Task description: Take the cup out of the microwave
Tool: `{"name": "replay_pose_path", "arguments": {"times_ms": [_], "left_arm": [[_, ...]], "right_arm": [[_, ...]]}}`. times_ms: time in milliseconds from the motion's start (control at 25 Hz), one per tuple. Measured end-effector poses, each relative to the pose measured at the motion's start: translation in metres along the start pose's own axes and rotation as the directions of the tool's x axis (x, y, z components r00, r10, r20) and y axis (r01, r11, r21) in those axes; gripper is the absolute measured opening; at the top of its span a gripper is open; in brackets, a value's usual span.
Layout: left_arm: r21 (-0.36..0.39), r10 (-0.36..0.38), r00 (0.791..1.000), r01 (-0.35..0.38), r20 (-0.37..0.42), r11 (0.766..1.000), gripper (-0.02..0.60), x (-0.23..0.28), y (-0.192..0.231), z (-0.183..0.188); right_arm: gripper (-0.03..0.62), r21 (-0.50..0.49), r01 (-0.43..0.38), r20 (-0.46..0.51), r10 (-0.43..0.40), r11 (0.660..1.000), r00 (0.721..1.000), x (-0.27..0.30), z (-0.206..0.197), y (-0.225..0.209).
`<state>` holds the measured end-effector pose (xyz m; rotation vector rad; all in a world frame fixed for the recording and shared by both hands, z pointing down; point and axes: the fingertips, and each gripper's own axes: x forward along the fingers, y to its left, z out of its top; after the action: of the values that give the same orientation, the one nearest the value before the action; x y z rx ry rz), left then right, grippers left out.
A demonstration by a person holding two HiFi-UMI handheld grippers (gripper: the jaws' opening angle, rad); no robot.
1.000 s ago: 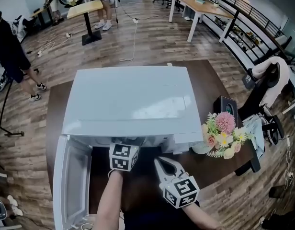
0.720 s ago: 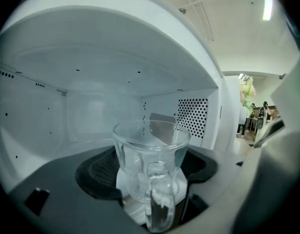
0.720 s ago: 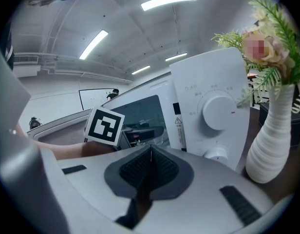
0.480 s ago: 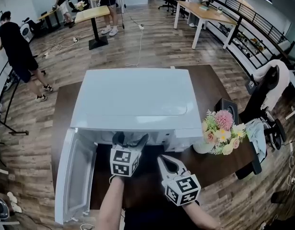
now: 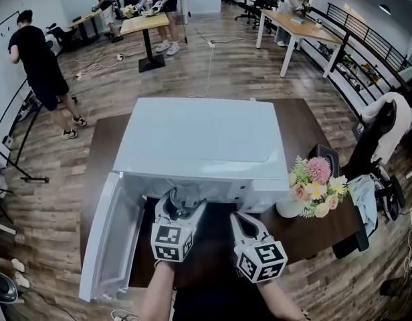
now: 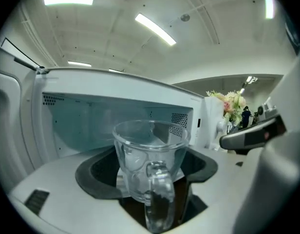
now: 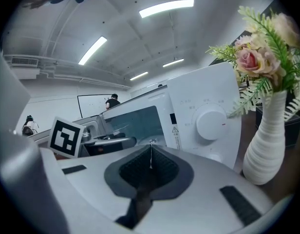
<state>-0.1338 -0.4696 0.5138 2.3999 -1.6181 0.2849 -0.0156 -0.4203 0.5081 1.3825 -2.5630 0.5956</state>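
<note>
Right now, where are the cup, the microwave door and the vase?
cup point(image 6: 140, 152): left gripper view, on its glass wall.
microwave door point(image 5: 112, 239): head view, on its inner panel.
vase point(image 7: 267, 145): right gripper view, on its ribbed white body.

Seen in the head view, the inside of the microwave was hidden under its own white top. Of the cup only the rim showed, because the jaws of the left gripper covered its sides. In the left gripper view the foot of the cup was hidden behind the grey gripper body, and the handle was blurred near the 6 o'clock edge.

The left forearm and right forearm were cut off at 6 o'clock in the head view. The microwave also hid much of the table.

In the right gripper view the flowers were cut off at 3 o'clock. The print around the dial was too small to read.
</note>
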Motion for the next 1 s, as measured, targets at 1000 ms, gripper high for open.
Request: {"name": "replay_pose_path", "arguments": {"times_ms": [1000], "left_arm": [[-0.032, -0.012, 0.999, 0.013, 0.035, 0.999, 0.376, -0.115, -0.023, 0.013]], "right_arm": [[-0.008, -0.084, 0.003, 0.111, 0.007, 0.996, 0.994, -0.037, 0.031, -0.016]]}}
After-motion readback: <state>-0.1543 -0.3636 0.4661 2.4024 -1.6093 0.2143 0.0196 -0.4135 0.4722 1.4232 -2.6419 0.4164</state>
